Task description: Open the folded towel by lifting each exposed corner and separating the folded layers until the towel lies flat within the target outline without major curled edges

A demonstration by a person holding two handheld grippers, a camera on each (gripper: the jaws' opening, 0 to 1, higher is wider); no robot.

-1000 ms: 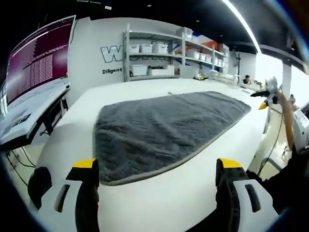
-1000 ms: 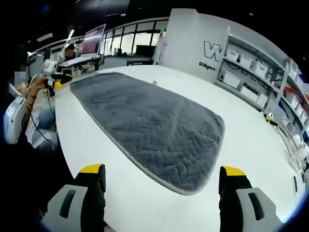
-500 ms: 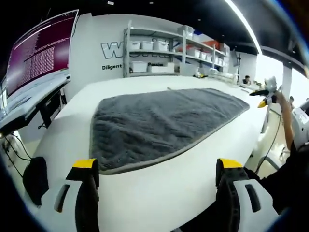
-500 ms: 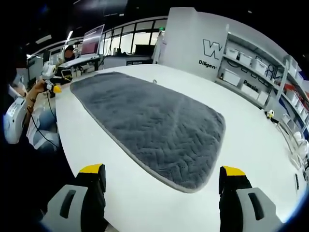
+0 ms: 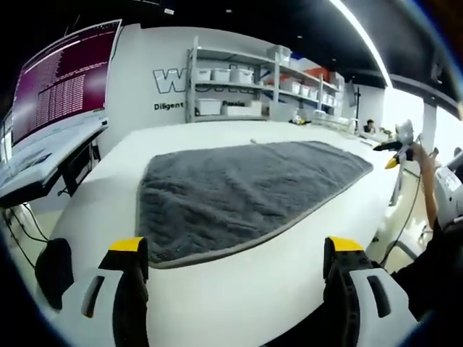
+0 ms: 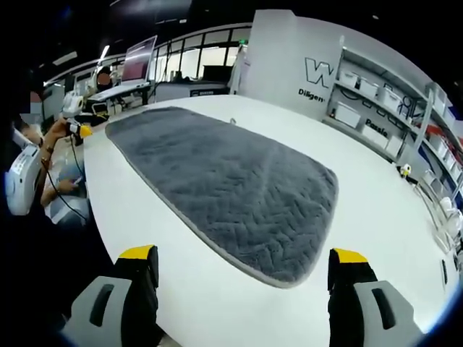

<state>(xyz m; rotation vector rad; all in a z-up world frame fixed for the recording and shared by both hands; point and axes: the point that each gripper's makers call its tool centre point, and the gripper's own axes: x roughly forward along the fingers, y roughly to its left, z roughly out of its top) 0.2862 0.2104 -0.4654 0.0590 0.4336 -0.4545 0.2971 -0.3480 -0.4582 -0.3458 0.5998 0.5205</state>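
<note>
Our fingers stand wide apart on both tools and hold nothing: the left gripper (image 5: 235, 262) and the right gripper (image 6: 242, 269) each hang above the near edge of the white table (image 5: 239, 289), short of the cloth. The grey towel (image 5: 239, 188) lies spread flat on that table (image 6: 376, 217), well in from the edges, its light border running unbroken round the rounded corners we can see (image 6: 224, 188). Beyond it we see wall shelves (image 5: 246, 83) of white bins and a monitor (image 5: 61, 83).

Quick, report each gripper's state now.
Left gripper: open, holding nothing, back from the grey towel.
Right gripper: open, holding nothing, short of the towel's edge.
</note>
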